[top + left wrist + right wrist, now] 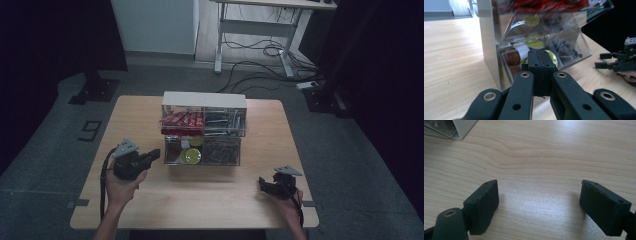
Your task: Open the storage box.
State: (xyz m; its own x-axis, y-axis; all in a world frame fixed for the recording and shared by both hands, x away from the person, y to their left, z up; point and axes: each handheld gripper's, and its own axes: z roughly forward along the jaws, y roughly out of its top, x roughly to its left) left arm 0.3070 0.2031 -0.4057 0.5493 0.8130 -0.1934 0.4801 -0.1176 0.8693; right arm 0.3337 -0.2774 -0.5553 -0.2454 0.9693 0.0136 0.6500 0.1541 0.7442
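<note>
Two clear drawers stand open on the acrylic organiser (203,131) at mid-table. Left gripper (541,58), clenched empty, faces the lower drawer (544,53): rigid, slick, light; best taken at its front lip. Right gripper (539,202) rests released.

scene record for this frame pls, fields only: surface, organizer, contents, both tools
surface: wooden table
organizer: clear two-tier drawer box, mid-table, white top; lower drawer looks pulled out
upper tier: red packets at left
lower drawer: yellow-lidded capsules at left, dark small items at right
left tool: jaws shut, nothing between them, pointing at lower drawer
right tool: jaws open, empty, over bare table
</note>
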